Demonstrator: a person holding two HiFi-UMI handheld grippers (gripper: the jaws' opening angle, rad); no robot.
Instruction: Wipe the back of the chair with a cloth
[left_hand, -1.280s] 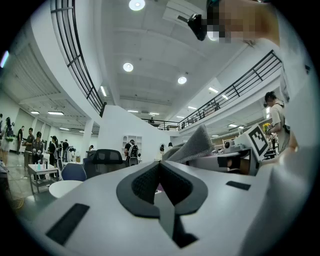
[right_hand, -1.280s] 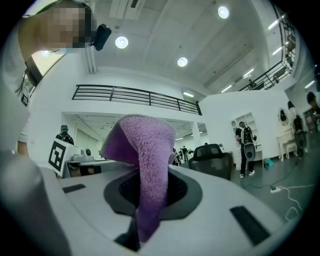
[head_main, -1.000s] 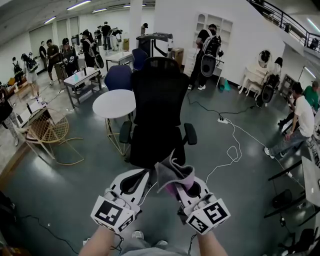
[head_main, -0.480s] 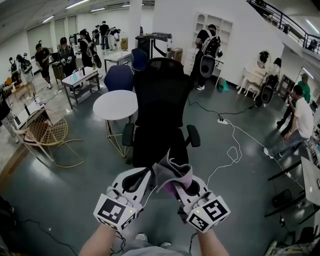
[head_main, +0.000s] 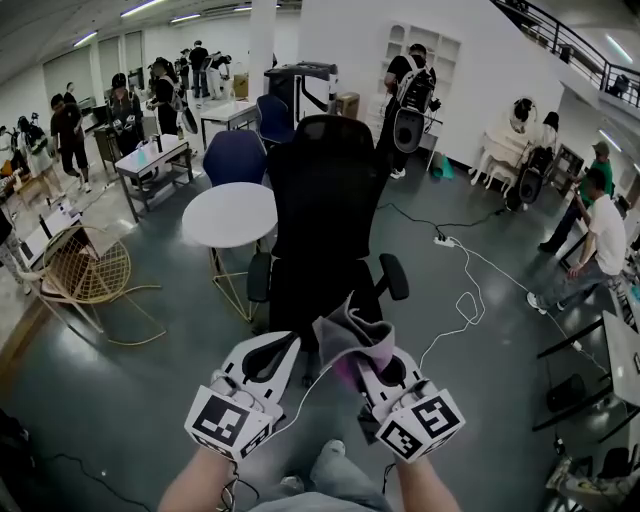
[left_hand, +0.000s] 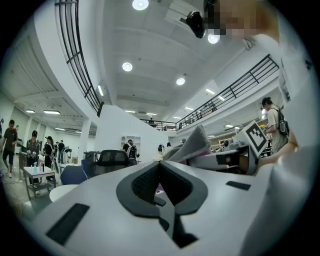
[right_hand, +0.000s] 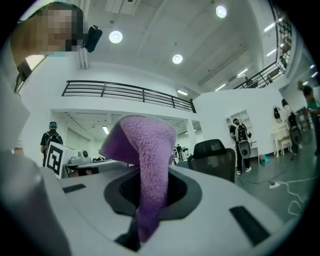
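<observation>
Nearest, on this side of the black chair (head_main: 325, 200), the right tool (head_main: 368, 368) is clenched on the purple cloth (head_main: 352, 338). The cloth's long axis runs out of the jaws towards the chair. The left tool (head_main: 274, 356), just beside, is closed and empty. The chair's back faces both.

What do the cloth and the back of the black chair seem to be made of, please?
Cloth: it looks like soft microfibre or terry, purple and matt; the surface shows a fuzzy, napped pile.
Chair back: probably black fabric or mesh stretched over a frame, matt, with no shine; the weave is too small here to confirm which.
</observation>
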